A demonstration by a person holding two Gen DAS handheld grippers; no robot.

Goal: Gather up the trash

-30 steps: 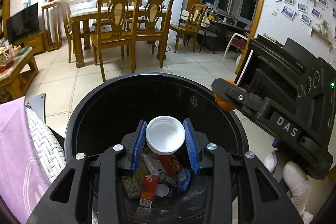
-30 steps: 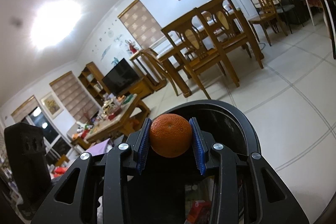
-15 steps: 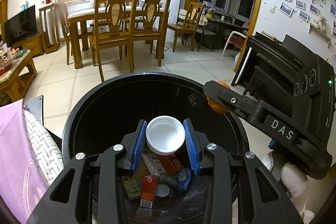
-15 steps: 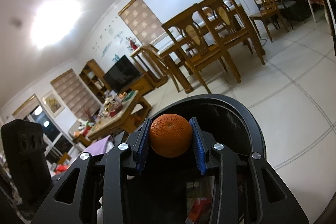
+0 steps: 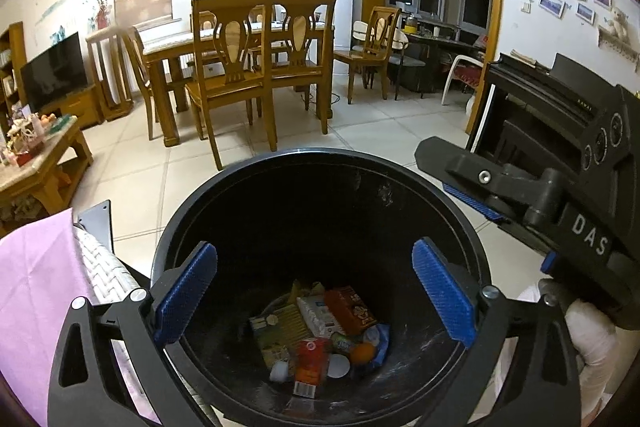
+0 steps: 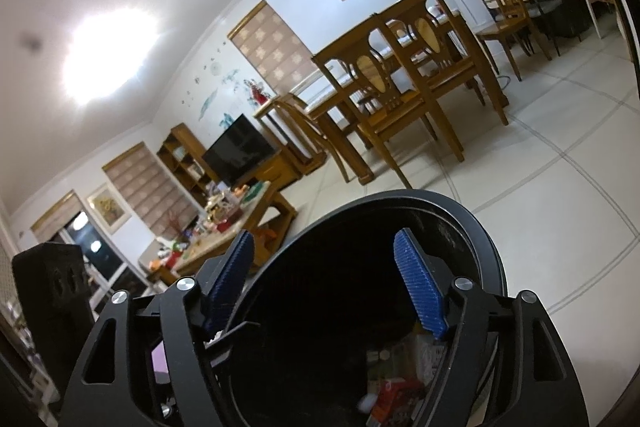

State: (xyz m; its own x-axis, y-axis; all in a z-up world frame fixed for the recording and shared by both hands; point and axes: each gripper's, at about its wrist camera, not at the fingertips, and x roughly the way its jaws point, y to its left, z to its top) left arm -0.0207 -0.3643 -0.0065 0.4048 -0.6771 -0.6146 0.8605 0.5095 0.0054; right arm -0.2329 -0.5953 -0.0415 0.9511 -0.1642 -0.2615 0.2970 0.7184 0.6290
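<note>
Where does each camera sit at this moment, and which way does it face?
Left wrist: on the left hand-held gripper, tilted down into the black bin; its own fingers, jaws opening and empty, the right hand-held gripper and a gloved hand show.
Right wrist: on the right hand-held gripper, aimed flatter over the bin's rim toward the dining table; its own fingers show, jaws opening and empty.
Shared: bin, dining table.

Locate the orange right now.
Left wrist view: the orange lies at the bottom of the black bin, right of the red carton, among the other trash.
</note>
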